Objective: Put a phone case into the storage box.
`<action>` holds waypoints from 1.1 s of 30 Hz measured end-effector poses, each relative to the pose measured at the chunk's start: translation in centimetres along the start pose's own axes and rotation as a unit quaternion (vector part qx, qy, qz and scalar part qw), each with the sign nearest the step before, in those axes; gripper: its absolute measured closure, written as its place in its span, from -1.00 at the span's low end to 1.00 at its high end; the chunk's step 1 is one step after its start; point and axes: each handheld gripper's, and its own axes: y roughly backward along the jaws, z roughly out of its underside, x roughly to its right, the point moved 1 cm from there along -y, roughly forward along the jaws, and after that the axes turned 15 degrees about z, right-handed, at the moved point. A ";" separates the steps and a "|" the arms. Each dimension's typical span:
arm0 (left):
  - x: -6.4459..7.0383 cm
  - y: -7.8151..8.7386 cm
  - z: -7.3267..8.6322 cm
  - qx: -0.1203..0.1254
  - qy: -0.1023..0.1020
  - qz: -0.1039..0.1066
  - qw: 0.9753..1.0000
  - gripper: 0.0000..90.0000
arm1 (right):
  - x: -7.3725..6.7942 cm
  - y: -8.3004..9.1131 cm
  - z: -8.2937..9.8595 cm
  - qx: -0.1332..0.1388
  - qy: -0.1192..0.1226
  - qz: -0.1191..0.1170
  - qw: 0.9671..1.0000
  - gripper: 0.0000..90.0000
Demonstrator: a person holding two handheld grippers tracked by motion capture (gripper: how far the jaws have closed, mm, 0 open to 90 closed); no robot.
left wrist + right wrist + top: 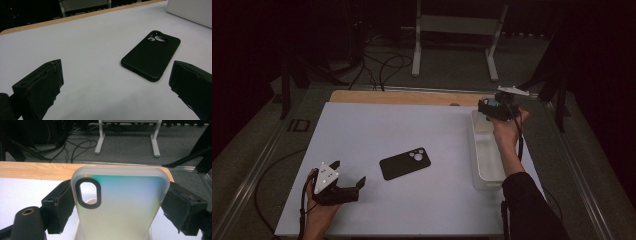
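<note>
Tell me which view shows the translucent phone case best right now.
The right gripper view: the translucent phone case sits close up, clamped between the right hand-held gripper jaws, its camera cutout plain. The high view shows it as a small pale glint at that hand-held gripper, above the white bin.

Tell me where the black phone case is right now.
In the high view the black phone case lies flat near the middle of the white table, apart from and just ahead-right of the open left gripper, with the clear bin farther right.
</note>
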 end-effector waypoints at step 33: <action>0.0 0.1 0.0 0.002 0.002 0.001 1.000 -1.00 | -1.7 -3.9 1.8 -0.036 0.003 0.030 0.999 -0.65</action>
